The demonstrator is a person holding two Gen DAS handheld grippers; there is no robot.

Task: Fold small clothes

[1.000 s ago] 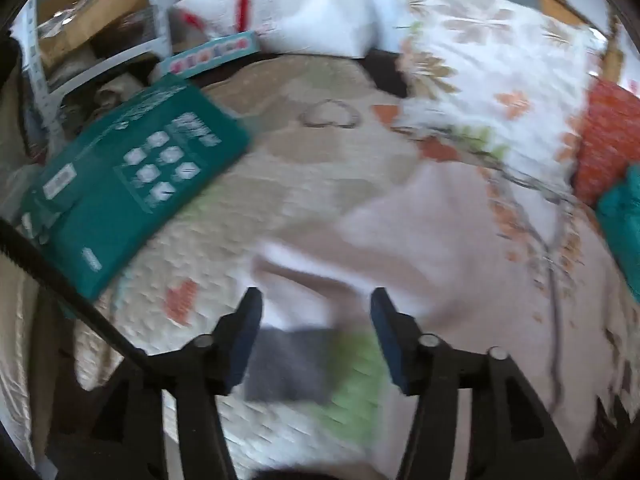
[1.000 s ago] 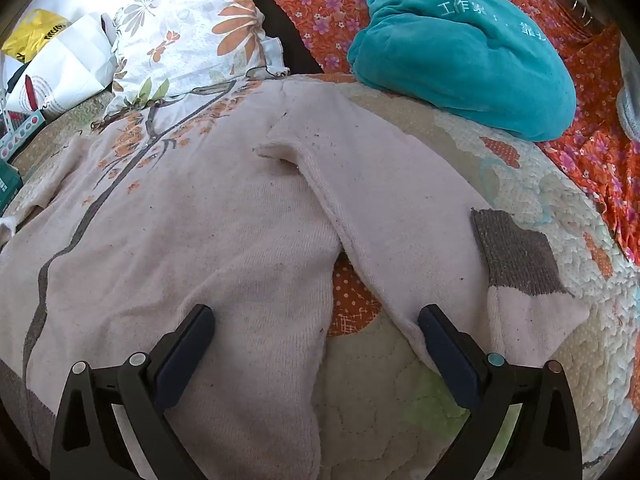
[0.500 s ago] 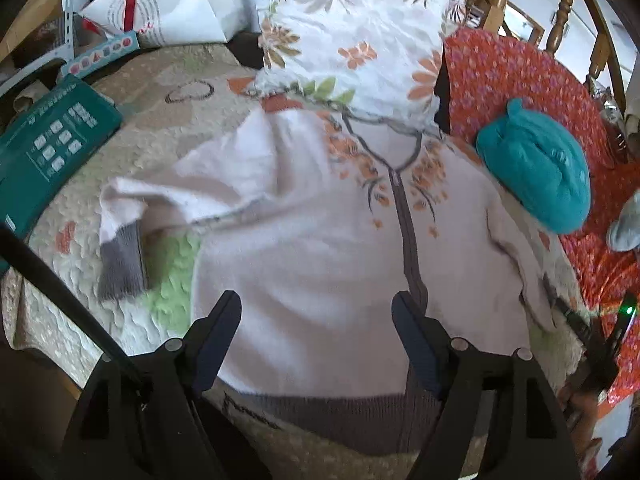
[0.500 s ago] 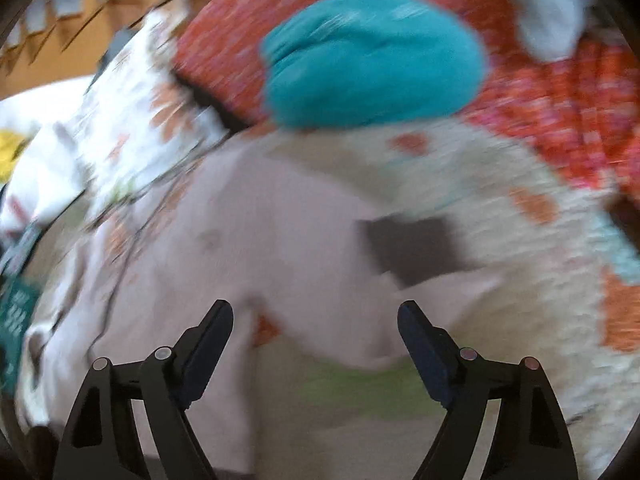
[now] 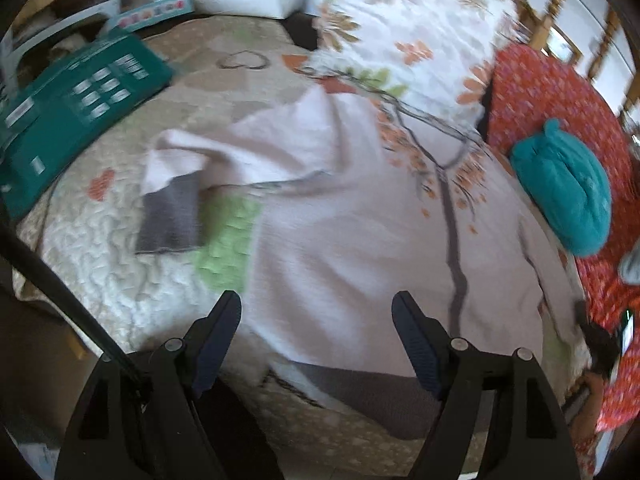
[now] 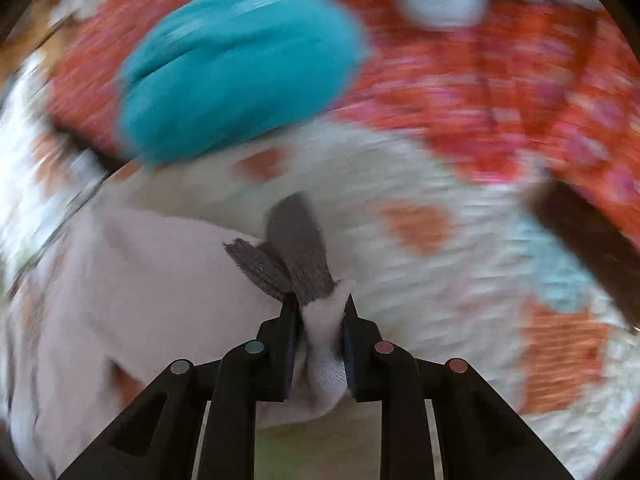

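A pale pink sweater (image 5: 352, 220) with a grey zip line, orange flower print and grey cuffs lies spread front-up on the quilted bed. Its left sleeve is bent, with the grey cuff (image 5: 170, 216) lying on the quilt. My left gripper (image 5: 316, 320) is open and empty, hovering above the sweater's lower left hem. My right gripper (image 6: 318, 308) is shut on the end of the right sleeve, pinching pink fabric just behind its grey cuff (image 6: 292, 252). The right wrist view is blurred by motion.
A teal box (image 5: 76, 108) lies at the bed's left. A floral pillow (image 5: 404, 40) sits beyond the sweater's collar. A folded teal garment (image 5: 568, 196) rests on a red floral cloth (image 5: 540, 92) to the right; it also shows in the right wrist view (image 6: 236, 68).
My right gripper has closed on the right sleeve end, which it straddled open a second ago. My left gripper has pulled back from the left cuff to above the hem.
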